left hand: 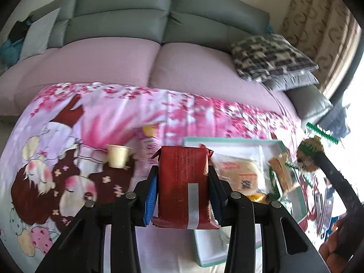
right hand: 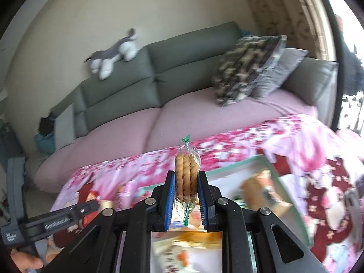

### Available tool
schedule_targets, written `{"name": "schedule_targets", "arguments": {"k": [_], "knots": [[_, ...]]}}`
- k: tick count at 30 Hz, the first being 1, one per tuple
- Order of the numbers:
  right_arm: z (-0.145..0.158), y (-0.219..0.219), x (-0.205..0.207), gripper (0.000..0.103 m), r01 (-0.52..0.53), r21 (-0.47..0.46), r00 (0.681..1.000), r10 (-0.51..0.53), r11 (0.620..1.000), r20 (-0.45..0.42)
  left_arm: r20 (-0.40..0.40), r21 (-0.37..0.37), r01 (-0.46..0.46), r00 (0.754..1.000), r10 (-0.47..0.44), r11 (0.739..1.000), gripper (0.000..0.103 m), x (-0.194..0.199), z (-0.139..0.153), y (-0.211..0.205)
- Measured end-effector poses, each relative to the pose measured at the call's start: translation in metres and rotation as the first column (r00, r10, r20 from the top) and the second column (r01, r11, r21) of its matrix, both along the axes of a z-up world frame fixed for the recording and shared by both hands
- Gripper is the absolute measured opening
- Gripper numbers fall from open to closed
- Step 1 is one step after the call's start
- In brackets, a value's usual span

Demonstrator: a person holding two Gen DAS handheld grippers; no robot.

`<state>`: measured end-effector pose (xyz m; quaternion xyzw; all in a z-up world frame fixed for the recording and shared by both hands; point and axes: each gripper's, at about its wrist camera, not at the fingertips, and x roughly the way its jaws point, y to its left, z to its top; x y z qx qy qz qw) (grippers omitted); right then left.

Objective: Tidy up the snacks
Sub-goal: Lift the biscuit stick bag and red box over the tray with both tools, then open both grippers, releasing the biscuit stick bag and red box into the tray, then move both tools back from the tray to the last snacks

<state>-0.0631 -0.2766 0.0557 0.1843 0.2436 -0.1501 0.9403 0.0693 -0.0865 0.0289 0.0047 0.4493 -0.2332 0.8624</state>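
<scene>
My left gripper (left hand: 183, 173) is shut on a dark red snack packet (left hand: 183, 186), held upright above the near edge of a white tray with a teal rim (left hand: 229, 140). The tray holds several wrapped snacks, among them a pale rice cracker pack (left hand: 241, 175). My right gripper (right hand: 187, 175) is shut on a clear packet of twisted biscuits with a green seal (right hand: 187, 170), held above the same tray (right hand: 236, 166). That packet and the right gripper also show at the right of the left wrist view (left hand: 309, 152).
The tray lies on a pink cartoon-print cloth (left hand: 68, 159). A small cream cup (left hand: 118, 155) stands on the cloth left of the tray. A sofa with pink seat cover (left hand: 113, 61) and patterned cushions (left hand: 270, 56) is behind. A plush dog (right hand: 113, 56) lies on the sofa back.
</scene>
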Motion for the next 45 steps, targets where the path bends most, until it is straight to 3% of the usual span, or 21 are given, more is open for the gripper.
{"name": "schedule_targets", "arguments": {"k": [9, 25, 29, 33, 45], "knots": [[-0.013, -0.044, -0.017, 0.021, 0.12, 0.05, 0.992, -0.118, 0.991, -0.042, -0.06, 0.043, 0.106, 0.993, -0.103, 0.993, 0.042, -0.015, -0.022, -0.042], [-0.051, -0.025, 0.02, 0.021, 0.021, 0.059, 0.985, -0.01, 0.998, -0.174, -0.106, 0.12, 0.148, 0.985, -0.136, 0.982, 0.042, -0.021, -0.053, -0.069], [-0.052, -0.024, 0.021, 0.023, 0.019, 0.054, 0.983, -0.008, 0.998, -0.185, -0.109, 0.12, 0.141, 0.986, -0.128, 0.983, 0.042, -0.02, -0.05, -0.066], [-0.047, -0.025, 0.018, 0.023, 0.022, 0.048, 0.985, -0.013, 0.999, -0.172, -0.091, 0.108, 0.141, 0.987, -0.132, 0.984, 0.056, -0.021, -0.04, -0.063], [-0.04, -0.023, 0.017, 0.023, 0.018, 0.024, 0.984, -0.014, 1.0, -0.176, -0.026, 0.044, 0.086, 0.996, -0.085, 0.995, 0.064, -0.019, -0.009, -0.038]]}}
